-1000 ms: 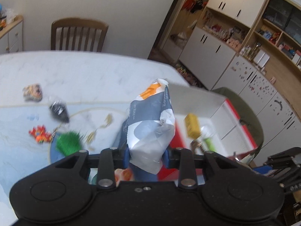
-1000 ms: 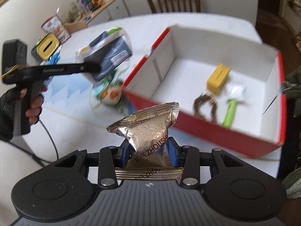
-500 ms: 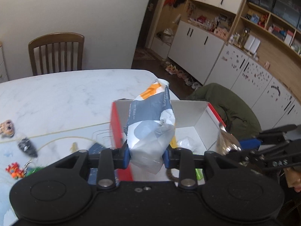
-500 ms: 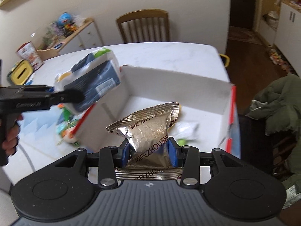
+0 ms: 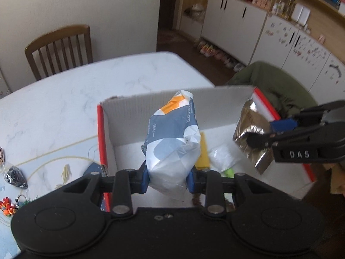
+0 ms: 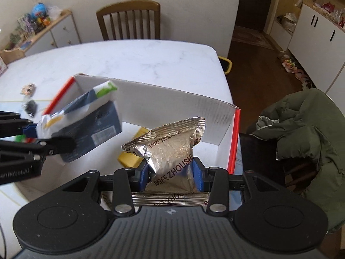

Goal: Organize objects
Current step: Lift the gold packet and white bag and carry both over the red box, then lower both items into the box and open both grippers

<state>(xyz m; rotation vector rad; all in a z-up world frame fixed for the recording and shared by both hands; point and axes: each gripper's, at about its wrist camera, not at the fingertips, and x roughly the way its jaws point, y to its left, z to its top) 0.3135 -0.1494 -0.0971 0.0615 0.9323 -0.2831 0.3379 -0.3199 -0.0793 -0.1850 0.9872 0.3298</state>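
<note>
Over the red-and-white box (image 5: 226, 105) on the table (image 5: 64, 99), your left tool (image 5: 168, 179) grips a blue-and-white paper pack (image 5: 172, 142), and your right tool (image 6: 170, 172) clamps a silver foil packet (image 6: 172, 146), both held above its open interior.

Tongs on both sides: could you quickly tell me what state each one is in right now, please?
Left tongs: shut on the tissue pack, above the box.
Right tongs: shut on the foil packet.
</note>
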